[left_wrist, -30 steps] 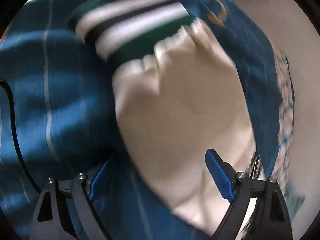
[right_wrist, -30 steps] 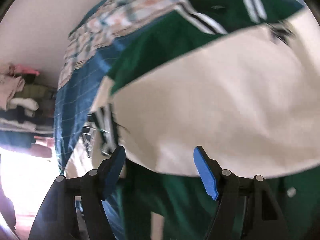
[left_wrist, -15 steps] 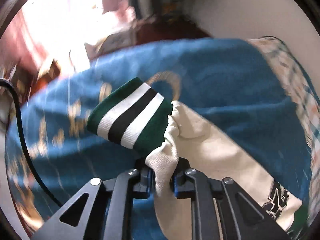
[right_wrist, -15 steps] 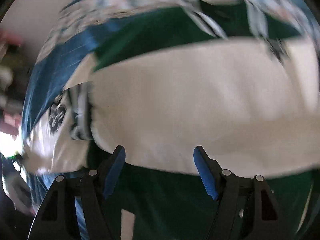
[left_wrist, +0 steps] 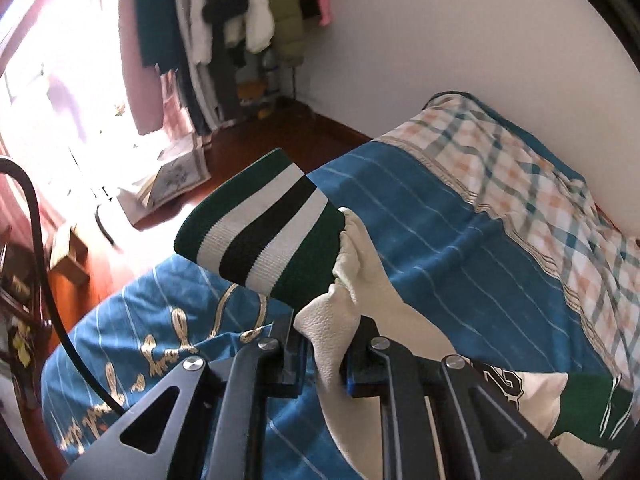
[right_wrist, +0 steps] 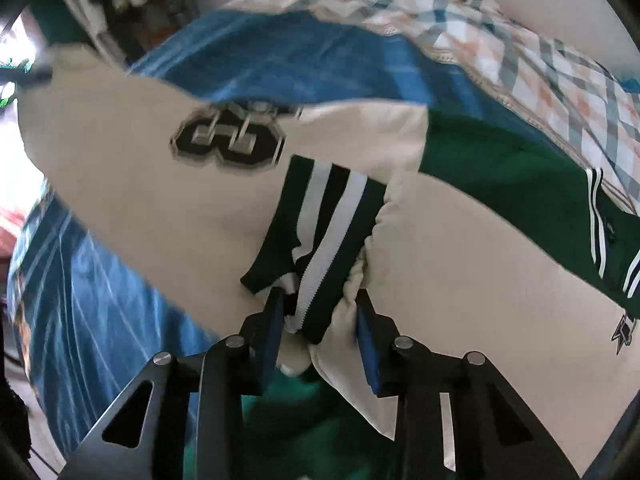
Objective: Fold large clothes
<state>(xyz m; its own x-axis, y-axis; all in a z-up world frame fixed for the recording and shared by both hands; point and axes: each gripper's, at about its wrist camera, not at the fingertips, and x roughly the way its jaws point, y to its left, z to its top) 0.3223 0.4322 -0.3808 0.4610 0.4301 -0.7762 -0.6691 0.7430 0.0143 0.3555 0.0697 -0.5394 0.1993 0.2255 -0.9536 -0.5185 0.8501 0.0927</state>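
Note:
A green and cream varsity jacket [right_wrist: 500, 164] lies on a bed. In the left wrist view my left gripper [left_wrist: 324, 344] is shut on the cream sleeve [left_wrist: 376, 280] just behind its green, white and black striped cuff [left_wrist: 260, 236], and holds it lifted above the blue bedcover [left_wrist: 420, 220]. In the right wrist view my right gripper [right_wrist: 320, 312] points down at the other striped cuff [right_wrist: 324, 216]. Its jaws are closing, with the bunched cuff and cream sleeve end [right_wrist: 460, 248] squeezed between the blue pads. A black number patch [right_wrist: 228, 136] shows on the far sleeve.
A plaid sheet [left_wrist: 520, 168] covers the bed's far end, against a white wall [left_wrist: 440, 40]. Beyond the bed are a dark wooden floor [left_wrist: 256, 148], a small rug [left_wrist: 176, 176] and a rack of hanging clothes [left_wrist: 240, 20] beside a bright window. A black cable [left_wrist: 40, 240] trails on the left.
The left gripper shut on the cream sleeve, then rose and rolled, lifting the cuff off the bed. The right gripper slid across the jacket to the other cuff and its jaws narrowed around it.

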